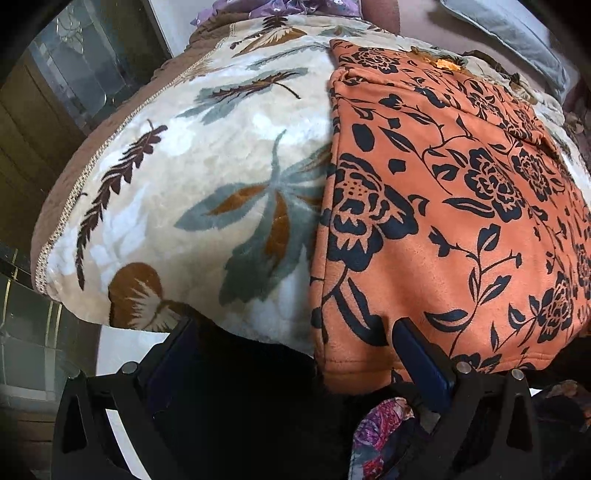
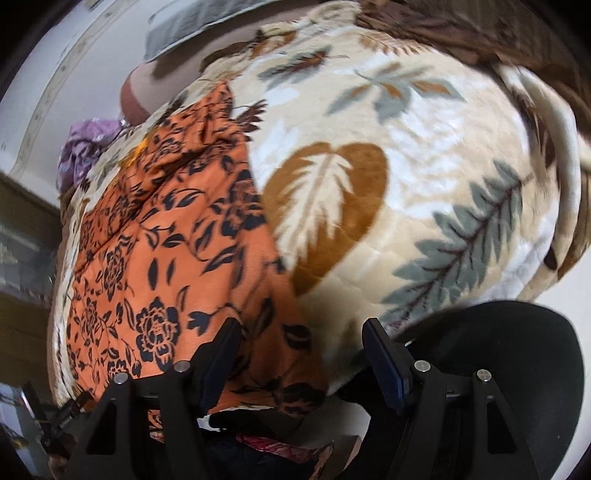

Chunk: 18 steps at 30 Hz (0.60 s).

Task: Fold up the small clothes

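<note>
An orange garment with a black flower print (image 1: 450, 206) lies flat on a cream leaf-patterned blanket (image 1: 207, 177), its near hem hanging over the bed's front edge. My left gripper (image 1: 291, 332) is open at that front edge, its right finger against the garment's near left corner. In the right wrist view the same garment (image 2: 162, 251) lies at the left on the blanket (image 2: 424, 158). My right gripper (image 2: 301, 332) is open, straddling the garment's near right corner. Neither gripper holds anything.
A purple cloth (image 1: 273, 9) lies bunched at the bed's far end and also shows in the right wrist view (image 2: 86, 144). A grey pillow (image 1: 517, 33) lies far right. A glass-door cabinet (image 1: 74, 70) stands left of the bed. A dark round object (image 2: 517, 369) sits by my right gripper.
</note>
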Available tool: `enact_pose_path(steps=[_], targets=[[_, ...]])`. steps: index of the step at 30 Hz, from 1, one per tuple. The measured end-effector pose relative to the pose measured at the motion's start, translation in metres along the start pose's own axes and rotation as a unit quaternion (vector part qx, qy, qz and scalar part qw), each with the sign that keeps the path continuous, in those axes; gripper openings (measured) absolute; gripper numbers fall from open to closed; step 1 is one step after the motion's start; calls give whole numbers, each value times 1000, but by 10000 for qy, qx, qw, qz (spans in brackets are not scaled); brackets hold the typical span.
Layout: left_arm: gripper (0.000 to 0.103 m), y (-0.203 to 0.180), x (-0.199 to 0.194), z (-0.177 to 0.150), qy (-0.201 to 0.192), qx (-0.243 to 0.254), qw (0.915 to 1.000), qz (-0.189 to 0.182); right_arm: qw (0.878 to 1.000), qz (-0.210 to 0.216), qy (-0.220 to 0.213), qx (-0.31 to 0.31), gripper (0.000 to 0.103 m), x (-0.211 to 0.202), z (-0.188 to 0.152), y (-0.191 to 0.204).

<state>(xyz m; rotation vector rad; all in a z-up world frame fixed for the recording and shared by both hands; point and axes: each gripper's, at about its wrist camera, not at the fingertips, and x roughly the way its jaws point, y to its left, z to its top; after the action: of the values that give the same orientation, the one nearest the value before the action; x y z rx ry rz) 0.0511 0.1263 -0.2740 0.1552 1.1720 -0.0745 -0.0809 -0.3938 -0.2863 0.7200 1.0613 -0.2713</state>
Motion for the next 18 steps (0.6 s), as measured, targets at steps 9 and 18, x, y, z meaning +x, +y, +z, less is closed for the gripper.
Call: enact_pose_path(steps=[9,18], targets=[[75,0,-2,2,-64,-1,9990,-432,9987,-383,-38,-347,72,30,-3,10],[75,17,18,4,281,-395,9940,-985,9917,-759,42,-1035,51,29,-16,33]])
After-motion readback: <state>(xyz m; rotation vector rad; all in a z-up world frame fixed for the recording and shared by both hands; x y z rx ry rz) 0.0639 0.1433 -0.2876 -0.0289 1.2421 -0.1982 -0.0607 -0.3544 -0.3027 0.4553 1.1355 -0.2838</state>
